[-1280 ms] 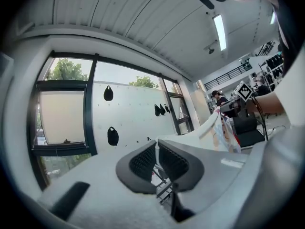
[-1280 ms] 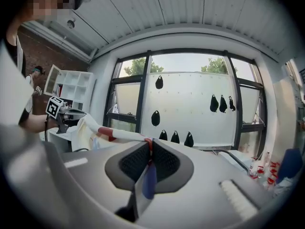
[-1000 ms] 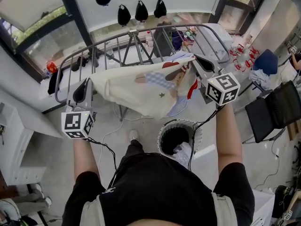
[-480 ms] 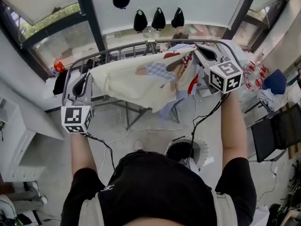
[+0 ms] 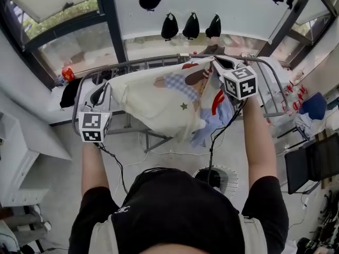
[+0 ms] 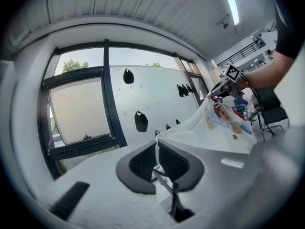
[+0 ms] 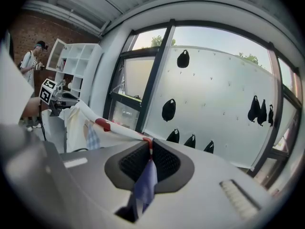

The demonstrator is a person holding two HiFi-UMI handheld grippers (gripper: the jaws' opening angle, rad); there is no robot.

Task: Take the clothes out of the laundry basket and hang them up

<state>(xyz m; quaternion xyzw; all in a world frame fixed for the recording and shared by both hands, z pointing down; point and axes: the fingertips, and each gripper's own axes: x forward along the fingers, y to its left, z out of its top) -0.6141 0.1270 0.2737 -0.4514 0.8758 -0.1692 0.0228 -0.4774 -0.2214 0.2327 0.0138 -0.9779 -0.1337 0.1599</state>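
A cream garment (image 5: pixel 159 97) with a cartoon print, red trim and a blue part hangs stretched between my two grippers, above the grey drying rack (image 5: pixel 139 63). My left gripper (image 5: pixel 100 96) is shut on the garment's left corner, and the cloth edge (image 6: pixel 190 128) runs out from between its pads. My right gripper (image 5: pixel 220 65) is shut on the right corner, where red trim and blue cloth (image 7: pixel 145 178) sit in the jaws. The laundry basket (image 5: pixel 225 178) shows on the floor below, mostly hidden by the person's shoulders.
Black pouches (image 5: pixel 191 26) hang on the white wall behind the rack. A dark item (image 5: pixel 66 94) lies on the rack's left end. A black chair (image 5: pixel 312 163) stands at right, a white cabinet (image 5: pixel 21 152) at left. A person (image 7: pixel 31 61) stands far off.
Both grippers have carried the stretched garment up and farther over the rack. The head view has tilted up, so the basket has slid down behind the person's shoulders.
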